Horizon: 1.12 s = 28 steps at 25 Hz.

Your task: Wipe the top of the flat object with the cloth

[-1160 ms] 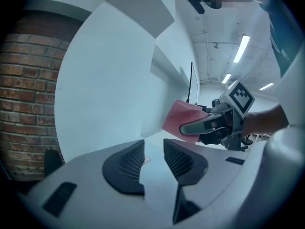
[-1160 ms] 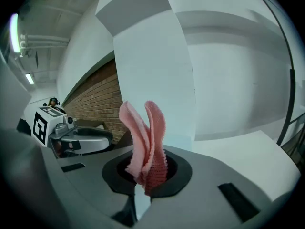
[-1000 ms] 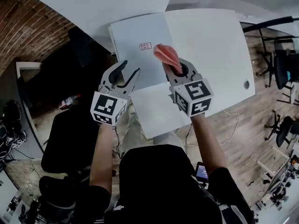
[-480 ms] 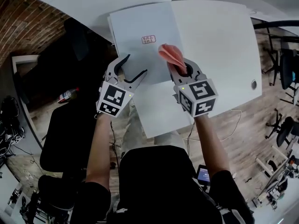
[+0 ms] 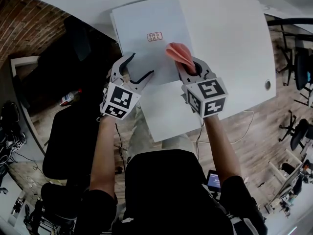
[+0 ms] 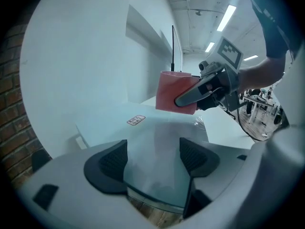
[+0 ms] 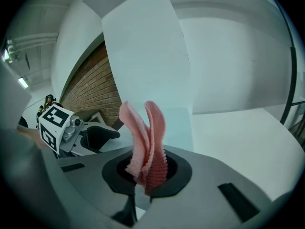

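Right gripper (image 5: 188,68) pinches the pink cloth (image 5: 179,54), soft, light and floppy, over the flat board (image 5: 146,18) on the table (image 5: 230,43). Left gripper (image 5: 141,65), jaws just opening, straddles the board's near edge without pressing it. It looks smooth and probably slippery, so I'd steady it there.

- Small white sticker (image 5: 154,36) on top face of white flat panel (image 5: 139,18): red border, two rows of red print.
- Print too small to read from head view, possibly not Latin letters.
- Same sticker in left gripper view: blurred, illegible.
- Left marker cube (image 5: 117,103) on left gripper (image 5: 142,65): black-and-white square code patterns on visible faces, no letters or numbers.
- Right marker cube (image 5: 209,96) on right gripper (image 5: 188,67): same kind of code; top-face pattern shaped like blocky "5".
- No other legible text, brand or number anywhere.
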Available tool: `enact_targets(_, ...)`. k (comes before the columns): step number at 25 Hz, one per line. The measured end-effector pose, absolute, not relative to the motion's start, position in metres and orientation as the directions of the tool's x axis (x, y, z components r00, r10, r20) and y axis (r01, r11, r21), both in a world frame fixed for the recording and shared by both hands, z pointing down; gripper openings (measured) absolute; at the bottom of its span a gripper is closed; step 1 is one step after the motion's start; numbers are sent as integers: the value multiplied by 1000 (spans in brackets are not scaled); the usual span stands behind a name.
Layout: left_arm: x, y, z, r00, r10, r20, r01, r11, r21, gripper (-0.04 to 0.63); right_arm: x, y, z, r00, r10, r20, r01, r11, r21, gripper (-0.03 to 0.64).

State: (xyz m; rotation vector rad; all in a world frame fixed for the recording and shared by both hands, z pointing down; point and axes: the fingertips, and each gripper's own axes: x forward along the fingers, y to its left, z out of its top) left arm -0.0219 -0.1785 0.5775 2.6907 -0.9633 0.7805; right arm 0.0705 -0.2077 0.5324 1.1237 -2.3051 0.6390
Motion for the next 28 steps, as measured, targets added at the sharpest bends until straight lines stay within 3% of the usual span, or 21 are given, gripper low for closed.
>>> enact_targets(8,-21,-179,574,650,-544,530,-630,-776,-23,336,88,-236,538,-425,-613,666,-836,548,-30,48)
enact_targets(28,-19,-182,571,652,-539,534,-620,-784,-34,336,85,-251,570,-391,-526,756,-827,561,-37,48)
